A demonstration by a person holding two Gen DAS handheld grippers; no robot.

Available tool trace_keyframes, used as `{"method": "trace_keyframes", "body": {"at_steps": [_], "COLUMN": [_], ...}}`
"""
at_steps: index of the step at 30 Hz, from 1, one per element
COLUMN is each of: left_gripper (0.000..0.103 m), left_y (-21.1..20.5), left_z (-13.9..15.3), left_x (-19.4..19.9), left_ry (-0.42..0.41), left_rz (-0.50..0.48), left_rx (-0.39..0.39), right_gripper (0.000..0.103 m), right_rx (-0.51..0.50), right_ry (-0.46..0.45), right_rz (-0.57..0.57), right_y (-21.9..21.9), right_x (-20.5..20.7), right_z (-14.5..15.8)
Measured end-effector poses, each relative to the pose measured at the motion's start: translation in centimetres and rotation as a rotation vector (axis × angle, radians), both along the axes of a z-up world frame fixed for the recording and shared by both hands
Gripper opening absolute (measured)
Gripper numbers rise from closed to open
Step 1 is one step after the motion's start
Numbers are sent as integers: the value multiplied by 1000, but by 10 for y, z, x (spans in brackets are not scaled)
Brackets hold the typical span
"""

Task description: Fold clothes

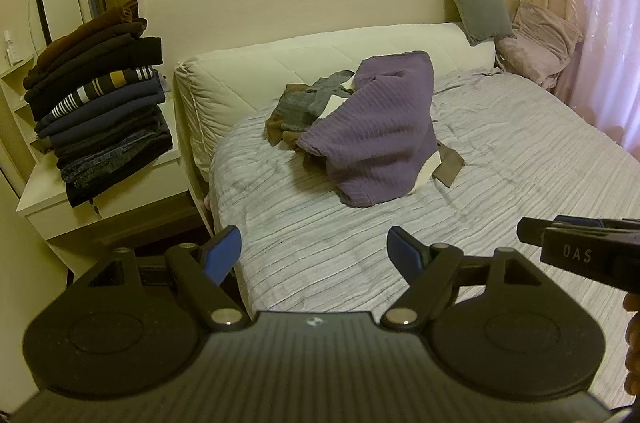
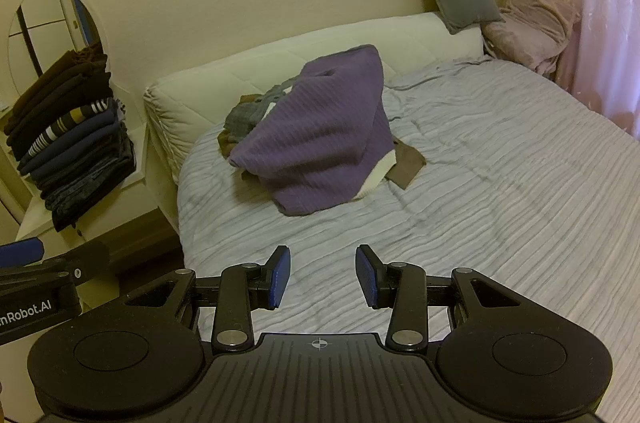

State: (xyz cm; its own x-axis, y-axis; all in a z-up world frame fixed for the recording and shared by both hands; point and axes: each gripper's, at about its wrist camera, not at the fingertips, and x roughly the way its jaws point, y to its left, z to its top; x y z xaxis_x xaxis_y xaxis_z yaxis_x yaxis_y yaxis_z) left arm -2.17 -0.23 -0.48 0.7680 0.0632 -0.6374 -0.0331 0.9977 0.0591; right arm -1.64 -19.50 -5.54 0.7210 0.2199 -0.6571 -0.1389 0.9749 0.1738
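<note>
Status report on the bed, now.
Left gripper and right gripper open, empty, above the striped grey bedspread. Purple ribbed knit sweater unfolded atop the heap. Nothing in the way.

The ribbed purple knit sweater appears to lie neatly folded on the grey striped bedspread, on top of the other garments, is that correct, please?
Not quite: the ribbed purple knit sweater is crumpled in a heap, not neatly folded. It does lie on the grey striped bedspread, on top of the other garments. The right wrist view shows this clearly.
</note>
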Motion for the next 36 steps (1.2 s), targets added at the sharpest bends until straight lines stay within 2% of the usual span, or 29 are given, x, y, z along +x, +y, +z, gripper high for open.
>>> {"method": "trace_keyframes", "body": {"at_steps": [20,29,36], "left_gripper": [77,77,77], "left_y": [-6,7,16], "left_z": [0,-18,-34], "left_x": [8,28,60], "left_ry": [8,65,104], "left_rz": [-24,-35,-63], "left_rx": [2,-18,-38], "right_gripper": [40,40,40], "right_rx": [20,57,90], "right_ry": [-26,6,43], "right_rz": [-20,-77,-138], "right_y": [-14,-28,-37], "right_x": [-1,8,22], "right_z": [-1,-14,-29]}}
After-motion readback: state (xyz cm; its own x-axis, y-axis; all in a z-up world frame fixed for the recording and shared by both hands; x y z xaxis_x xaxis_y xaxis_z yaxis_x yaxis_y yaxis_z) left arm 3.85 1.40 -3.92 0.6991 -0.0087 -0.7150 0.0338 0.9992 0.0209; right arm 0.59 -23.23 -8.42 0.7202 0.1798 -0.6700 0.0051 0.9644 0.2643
